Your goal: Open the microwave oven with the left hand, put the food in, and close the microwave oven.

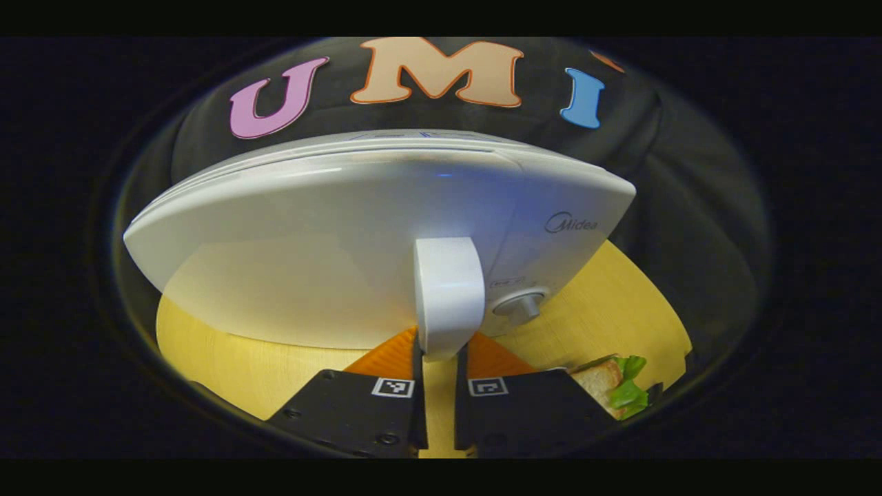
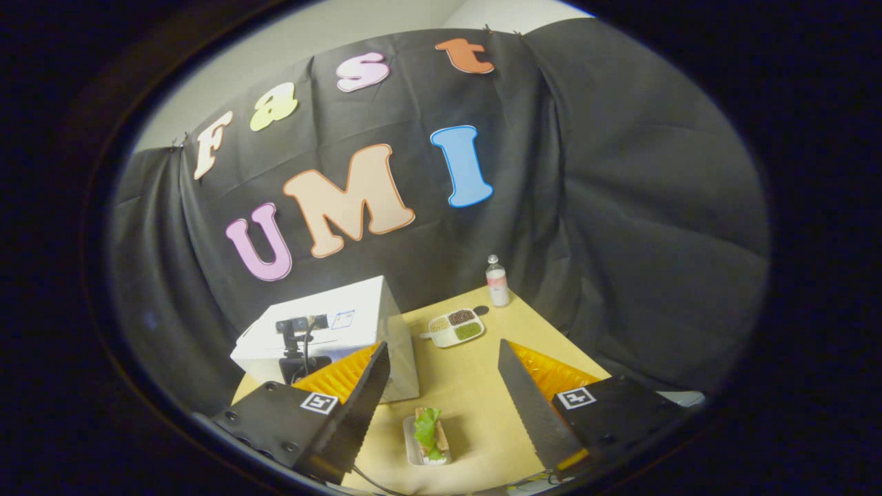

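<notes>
At microwave (image 1: 358, 241), handle (image 1: 448, 296) base hidden by left hand-held gripper (image 1: 441, 372)

A small bottle (image 2: 497, 281) stands near the table's (image 2: 482, 386) far corner; beside it, a divided dish (image 2: 455, 326) of what may be grains.

Microwave (image 2: 331, 337) is blocking the lower left of the right gripper view; bare table (image 2: 482, 393) is lying open at centre, with the sandwich (image 2: 428, 434) below and the sectioned dish (image 2: 455, 326) and bottle (image 2: 497, 280) crowding the far edge
</notes>
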